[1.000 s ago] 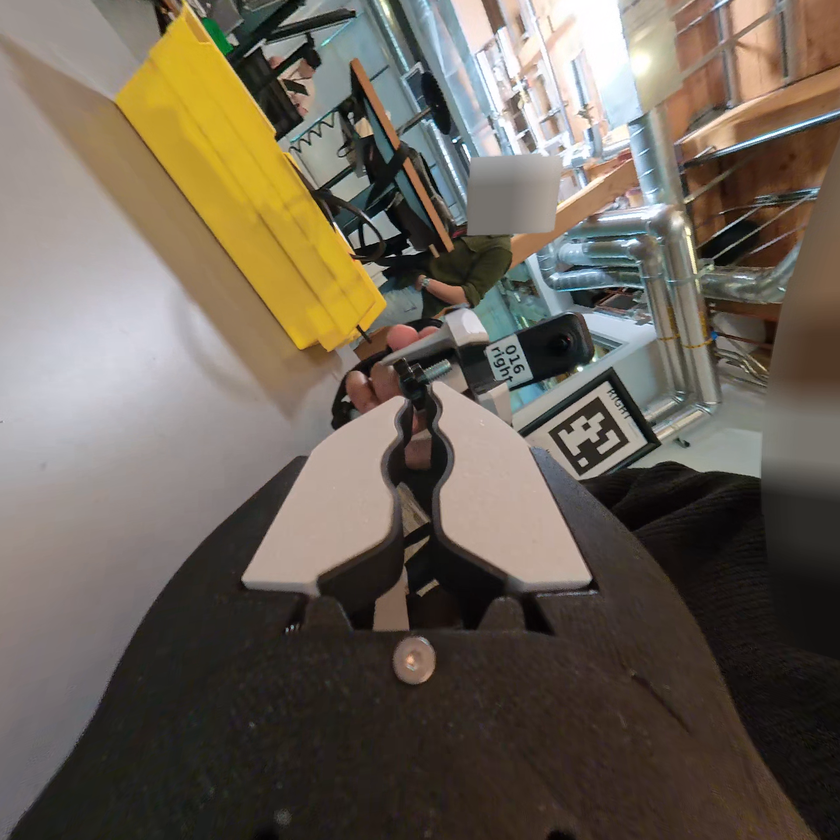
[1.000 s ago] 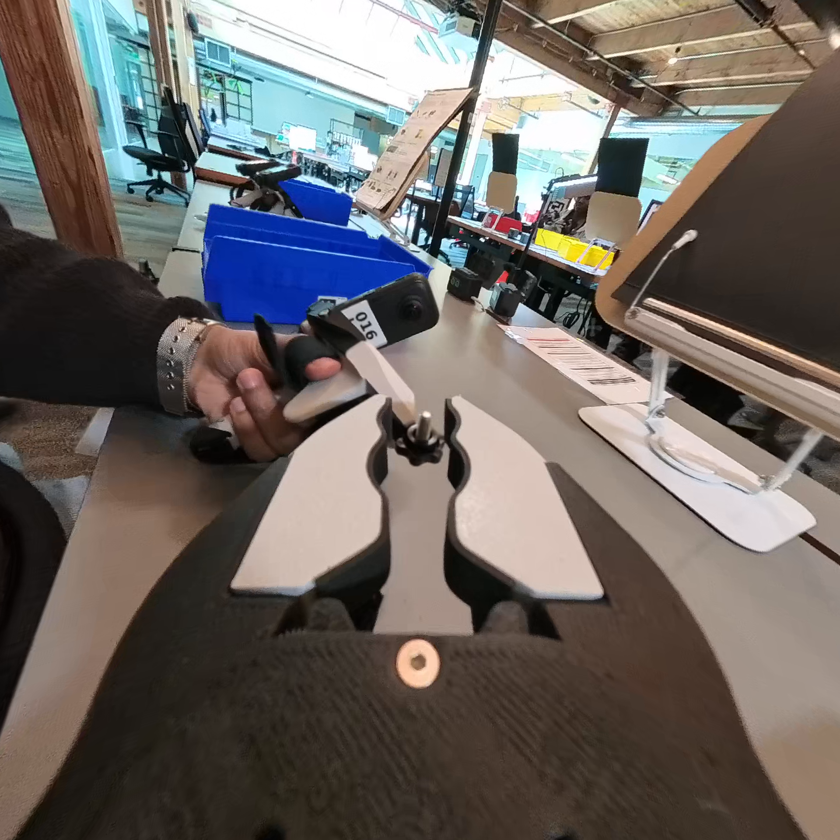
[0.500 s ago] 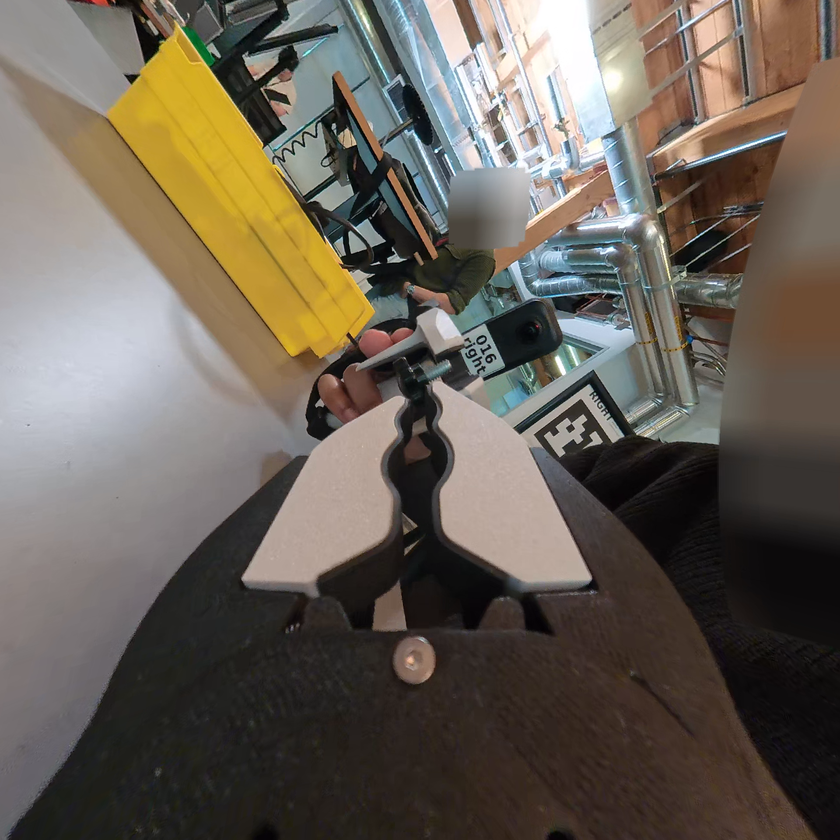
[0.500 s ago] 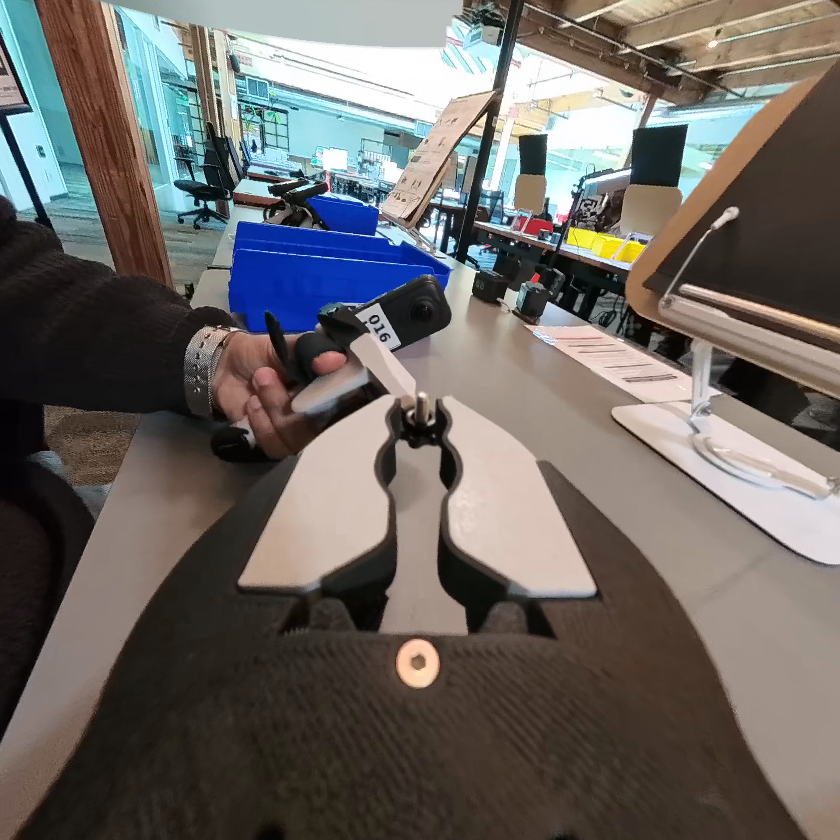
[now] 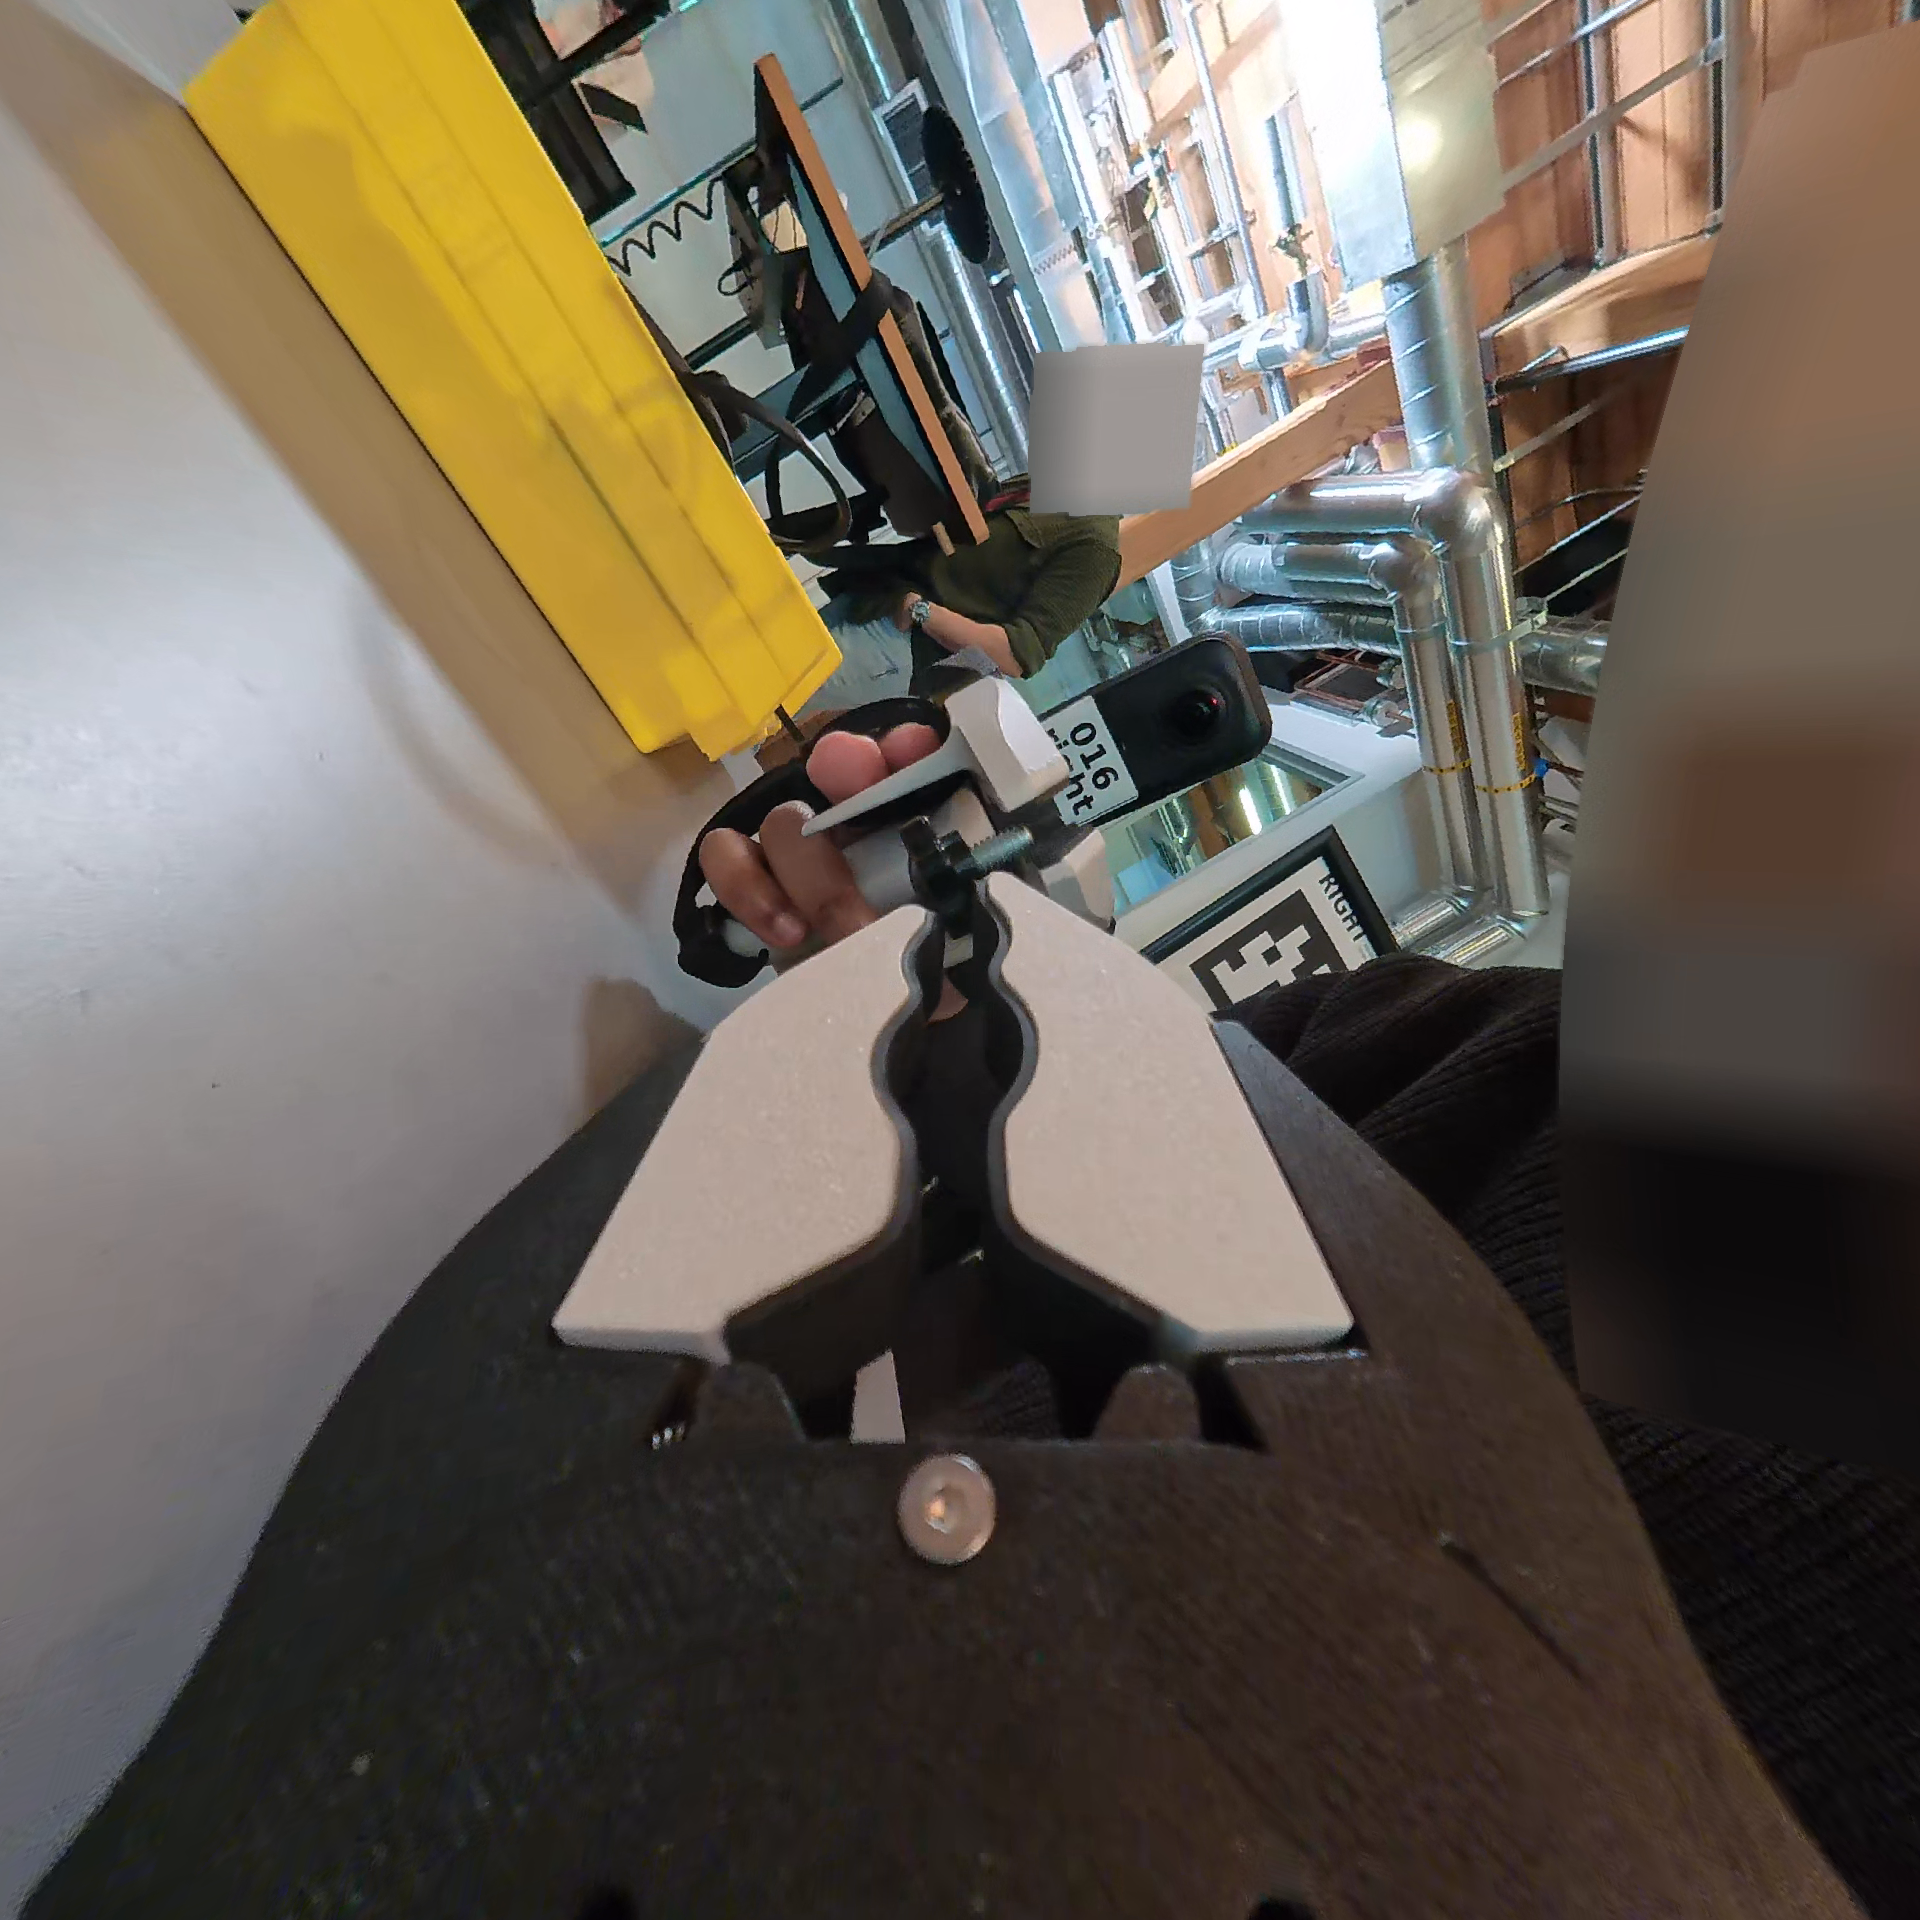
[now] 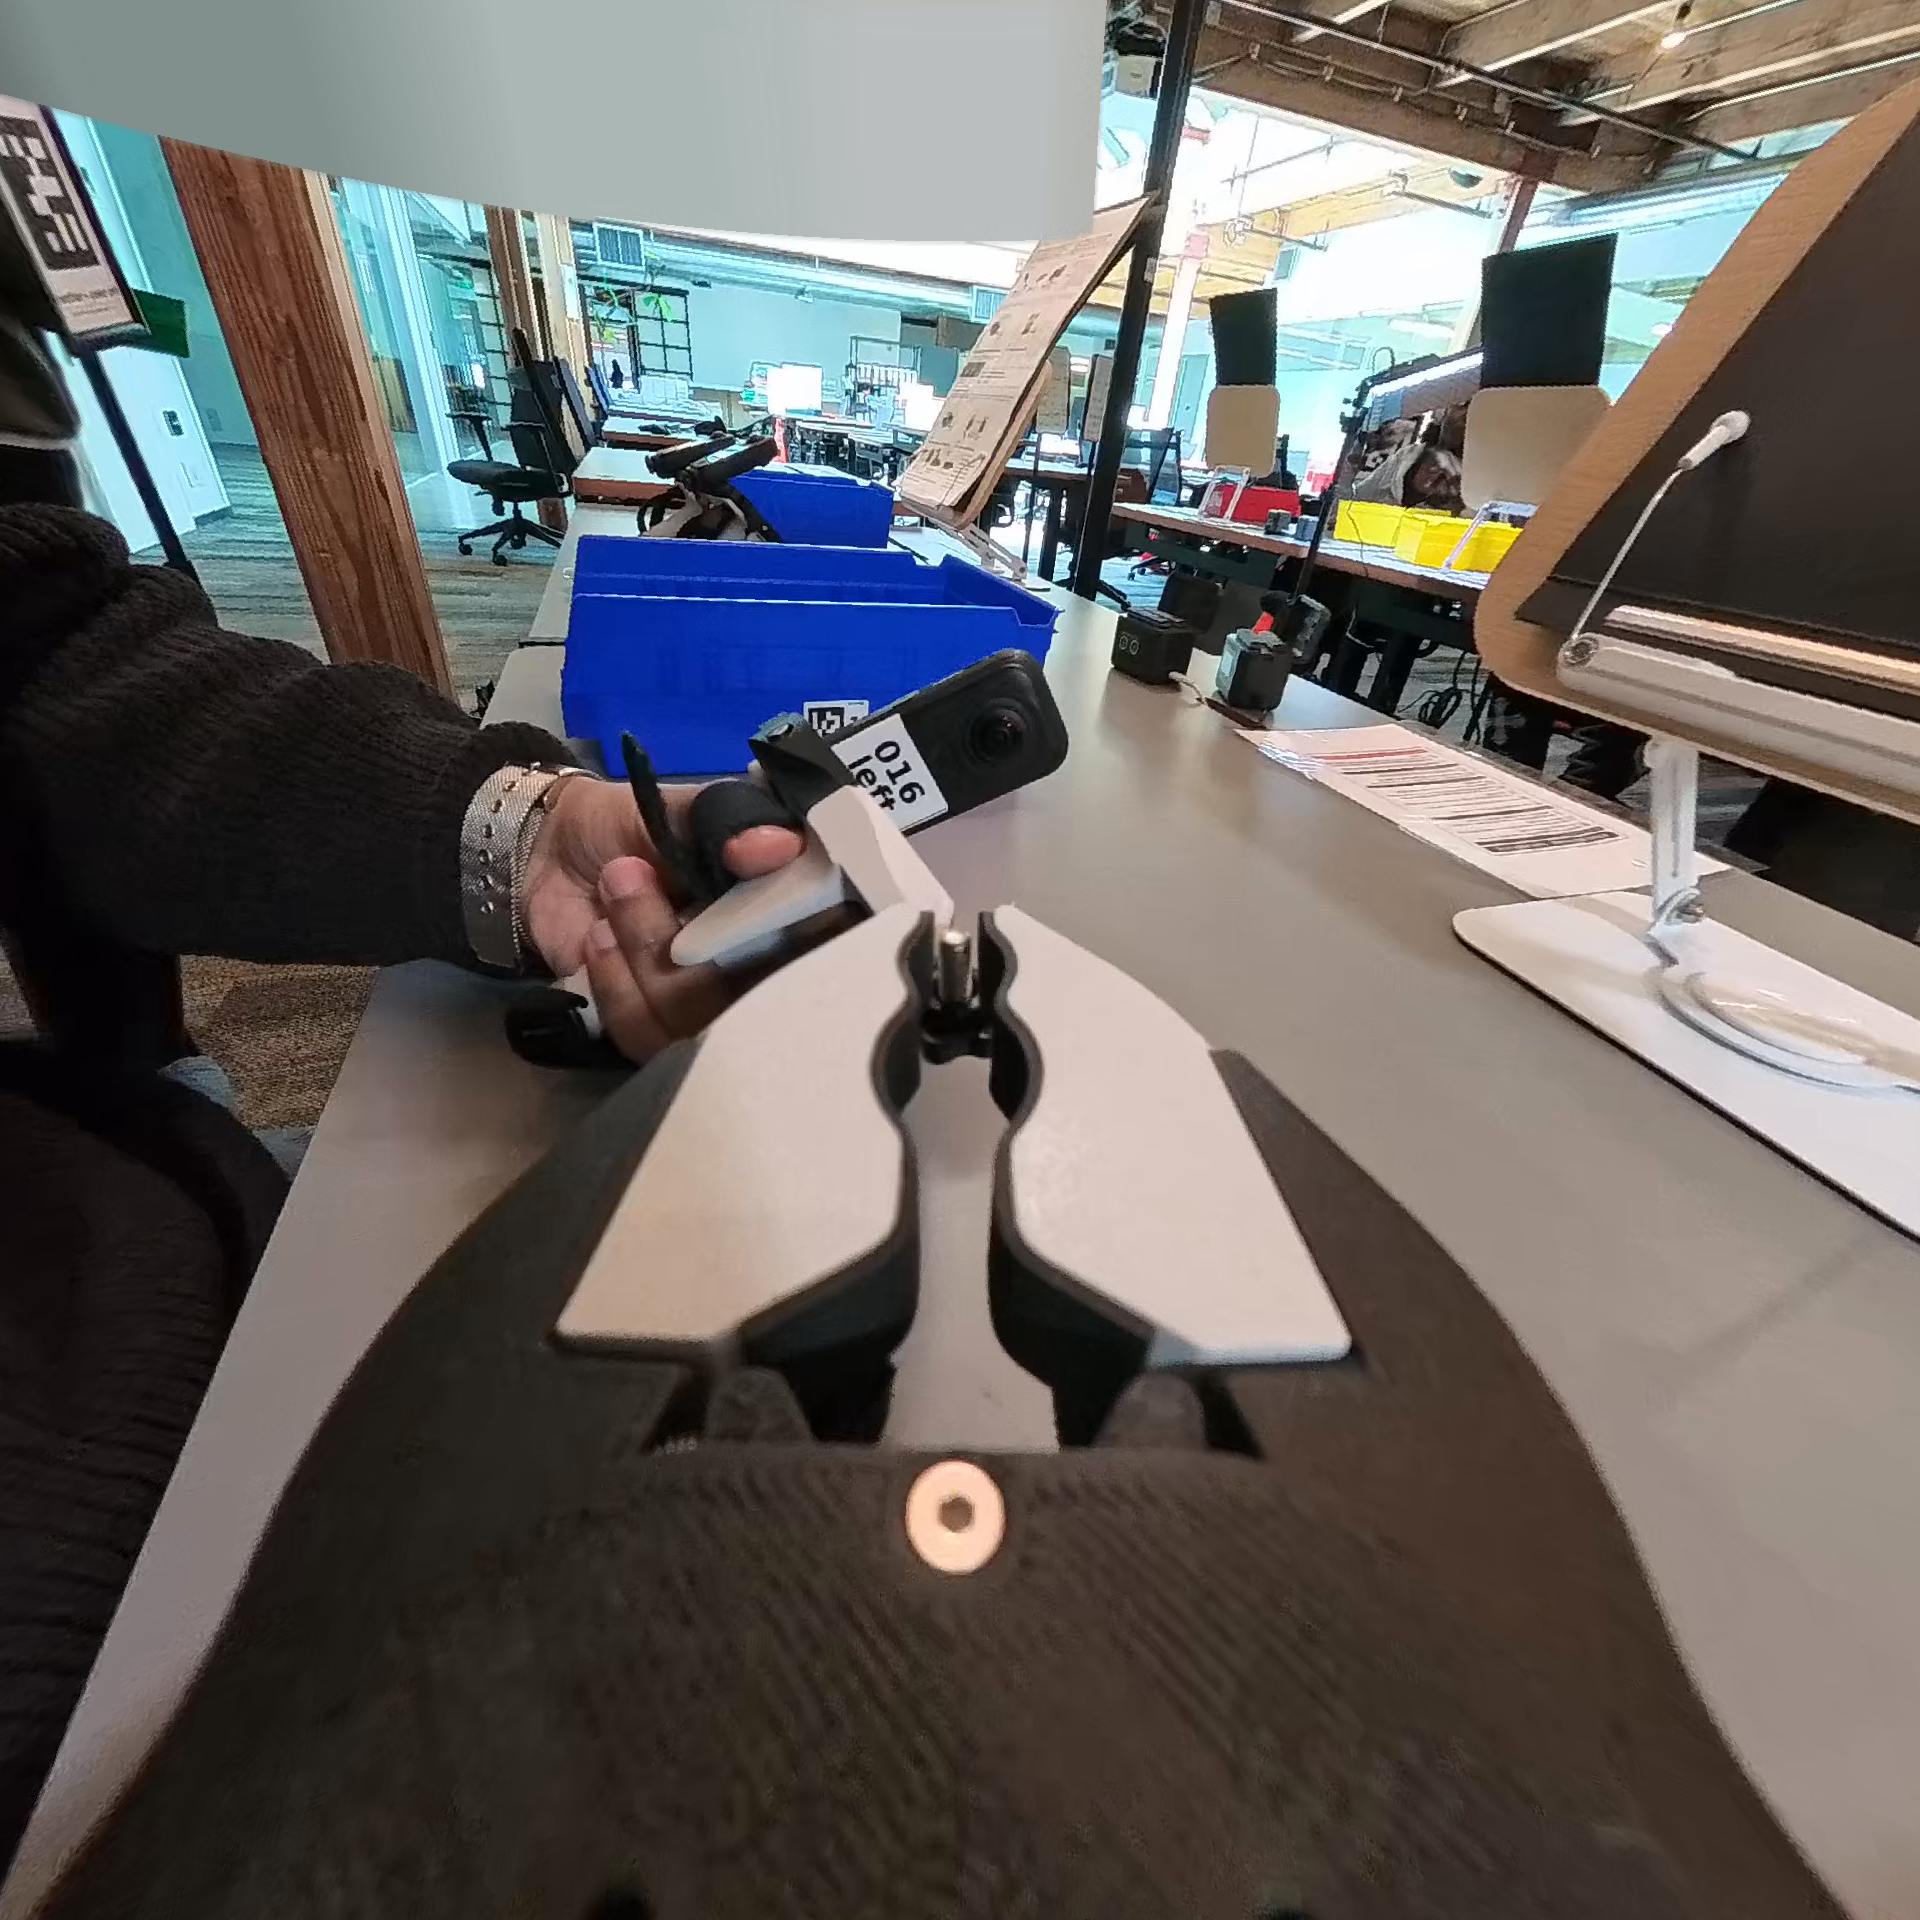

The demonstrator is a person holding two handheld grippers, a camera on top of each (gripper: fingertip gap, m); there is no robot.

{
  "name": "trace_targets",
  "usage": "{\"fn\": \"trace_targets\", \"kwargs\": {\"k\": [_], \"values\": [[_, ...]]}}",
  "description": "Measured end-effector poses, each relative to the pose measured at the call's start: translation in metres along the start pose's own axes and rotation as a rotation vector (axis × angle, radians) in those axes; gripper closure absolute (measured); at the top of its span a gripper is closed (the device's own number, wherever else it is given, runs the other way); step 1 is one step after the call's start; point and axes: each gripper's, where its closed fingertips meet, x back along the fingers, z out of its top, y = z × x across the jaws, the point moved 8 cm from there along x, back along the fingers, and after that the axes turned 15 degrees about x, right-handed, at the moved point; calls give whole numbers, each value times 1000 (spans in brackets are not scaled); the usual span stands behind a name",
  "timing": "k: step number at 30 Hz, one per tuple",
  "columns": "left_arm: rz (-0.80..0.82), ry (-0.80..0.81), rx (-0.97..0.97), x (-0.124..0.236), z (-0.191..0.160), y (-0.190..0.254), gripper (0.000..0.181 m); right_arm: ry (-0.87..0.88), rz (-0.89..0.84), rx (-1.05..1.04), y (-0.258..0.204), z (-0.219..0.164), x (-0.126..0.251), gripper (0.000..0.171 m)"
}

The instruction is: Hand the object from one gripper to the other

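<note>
While both pairs of fingers sit this close together, treat the thumbscrew as shared, not yet passed. It hangs in the air above the grey table, with nothing under it. Your left gripper has its jaws drawn almost together, pinching the black plastic head at the very tips, so that the threaded metal shank sticks out sideways past them. Your right gripper is also narrow. The black head sits in the scalloped notch between its fingers with the shank pointing away from the camera, and the fingers seem to bear on the head, though how firmly cannot be read from either view. The piece looks light and stiff, so weight should not trouble you. Its smallness and shape are the likelier trouble. The lobed head should give the pads something to bite on. The shank is round, hard and probably slick, so it would tend to roll or pivot if you took it there. I would keep the right gripper's hold on the head, seated deep in the notch and not out at the tips, and make sure of that squeeze before the left jaws spread. With two sets of fingers crowding one small head, a sideways pull could twist the screw loose. Open the left gripper straight and draw it back along its own line. If the screw does drop, it would likely bounce and roll off across the tabletop.
</note>
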Motion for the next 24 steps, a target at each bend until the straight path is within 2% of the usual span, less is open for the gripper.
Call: {"fn": "trace_targets", "kwargs": {"k": [12,16,20,22,24], "values": [[-1,-9,6,-1,-2,0,174,-3,17,-16,0,-1,-1,165],[-12,9,-5,-2,-1,2,173,3,8,-77,2,-1,-1,166],[55,56,-72,0,4,2,139,27,-5,-274,12,-5,3,165],[120,79,-159,0,5,4,131,51,-3,-414,19,-9,6,165],[199,78,-276,-1,4,6,131,78,5,-547,24,-14,9,165]]}}
